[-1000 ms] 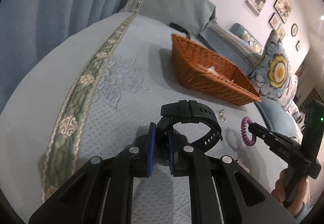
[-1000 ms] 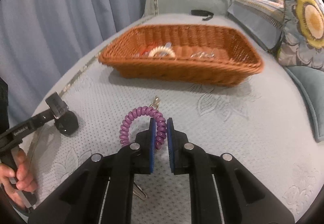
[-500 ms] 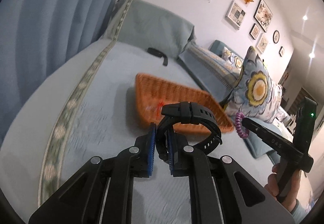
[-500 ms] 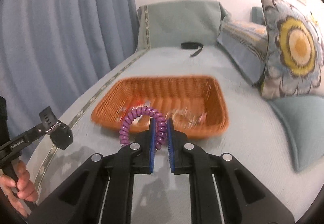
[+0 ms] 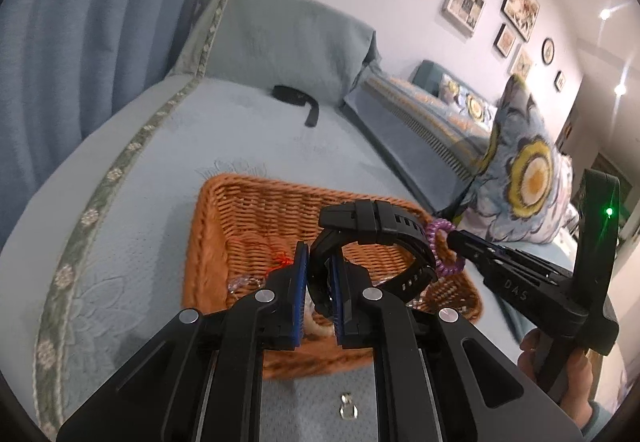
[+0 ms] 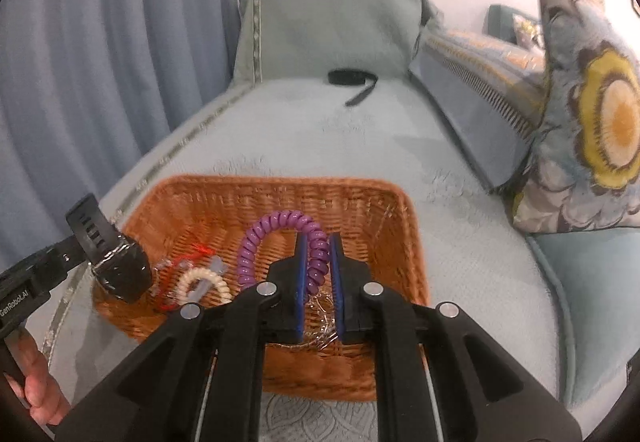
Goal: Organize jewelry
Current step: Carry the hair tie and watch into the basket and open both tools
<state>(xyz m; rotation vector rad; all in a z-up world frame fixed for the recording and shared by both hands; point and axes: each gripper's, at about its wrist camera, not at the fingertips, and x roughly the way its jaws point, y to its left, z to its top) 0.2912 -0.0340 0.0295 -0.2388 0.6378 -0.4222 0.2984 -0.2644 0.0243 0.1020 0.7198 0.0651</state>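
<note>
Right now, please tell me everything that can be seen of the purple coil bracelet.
The purple coil bracelet is a spiral cord, plastic by its look, glossy and bent into an arch. The right tool is shut on one side of it, so the blue pads press it from both sides and the loop stands up and leans left. It hangs above the wicker basket, touching nothing else visible. In the left wrist view the black watch partly hides it.
</note>
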